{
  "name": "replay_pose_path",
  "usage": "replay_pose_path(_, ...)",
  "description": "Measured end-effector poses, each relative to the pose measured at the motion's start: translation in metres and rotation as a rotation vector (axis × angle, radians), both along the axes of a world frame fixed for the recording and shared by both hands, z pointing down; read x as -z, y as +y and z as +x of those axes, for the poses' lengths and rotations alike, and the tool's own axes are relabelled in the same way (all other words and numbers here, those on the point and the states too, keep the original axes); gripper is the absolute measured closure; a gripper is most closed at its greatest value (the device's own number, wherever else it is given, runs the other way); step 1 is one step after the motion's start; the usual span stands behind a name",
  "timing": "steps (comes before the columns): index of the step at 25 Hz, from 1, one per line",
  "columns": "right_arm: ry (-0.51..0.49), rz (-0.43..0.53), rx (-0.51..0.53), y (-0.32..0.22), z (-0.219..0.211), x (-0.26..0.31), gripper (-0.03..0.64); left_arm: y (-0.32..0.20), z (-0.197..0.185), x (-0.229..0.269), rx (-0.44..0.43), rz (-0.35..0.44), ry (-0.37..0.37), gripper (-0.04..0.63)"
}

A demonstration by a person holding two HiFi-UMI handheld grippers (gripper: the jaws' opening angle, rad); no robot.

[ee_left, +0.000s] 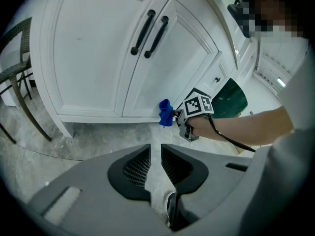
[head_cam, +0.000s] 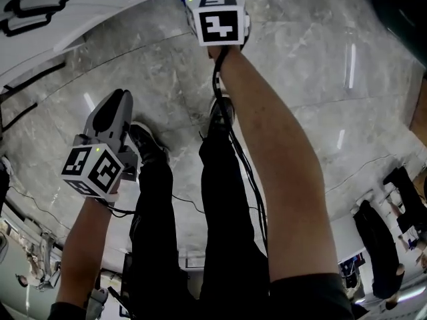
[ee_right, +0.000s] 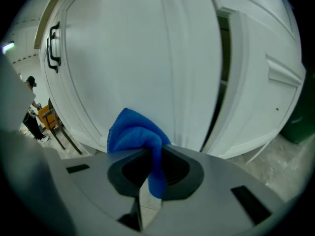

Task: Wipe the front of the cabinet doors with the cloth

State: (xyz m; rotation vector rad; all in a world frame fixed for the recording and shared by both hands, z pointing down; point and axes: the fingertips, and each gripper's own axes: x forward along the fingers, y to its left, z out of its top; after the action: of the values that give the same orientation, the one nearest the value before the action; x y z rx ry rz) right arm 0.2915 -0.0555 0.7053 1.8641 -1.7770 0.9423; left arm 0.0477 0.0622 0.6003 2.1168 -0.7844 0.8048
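Soft, light blue cloth (ee_right: 135,132) is pinched mid-fold in the right claw (ee_right: 150,161), low against the cabinet doors (ee_right: 138,58); it looks floppy. Left claw (ee_left: 155,156), back from the doors, is barely parted and empty.

Left gripper (ee_left: 155,150) and right gripper (ee_right: 151,156): matte grey moulded housings, each jaw lined with a black ribbed pad. Each gripper carries a white cube with black square markers, the left cube (head_cam: 93,171) and the right cube (head_cam: 217,20). A black cable (head_cam: 241,162) leaves the right cube and follows the arm. Clothing: black trousers (head_cam: 223,245), black shoes (head_cam: 145,142), dark short sleeves (head_cam: 313,300).
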Motion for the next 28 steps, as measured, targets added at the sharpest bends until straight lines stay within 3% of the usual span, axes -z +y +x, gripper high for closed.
replay_pose_path(5,-0.005,-0.011,-0.096,0.021,0.042,-0.004,0.575,0.007,0.015,0.001,-0.022,-0.009,0.008,0.528)
replay_pose_path(9,-0.024,-0.030,-0.109,0.028,0.039,-0.007,0.575,0.010,0.013,0.003,-0.031,-0.011,0.006,0.528)
replay_pose_path(14,-0.031,-0.041,-0.035,0.015,-0.004,-0.005,0.575,0.003,-0.002,0.008,-0.026,0.007,0.001,0.528)
replay_pose_path(23,-0.116,0.004,0.142,-0.039,-0.143,-0.003,0.574,-0.014,-0.059,0.014,0.028,0.018,0.001,0.528)
replay_pose_path(28,-0.130,-0.011,0.118,-0.052,-0.157,-0.013,0.575,-0.020,-0.091,0.008,0.044,0.041,-0.033,0.528)
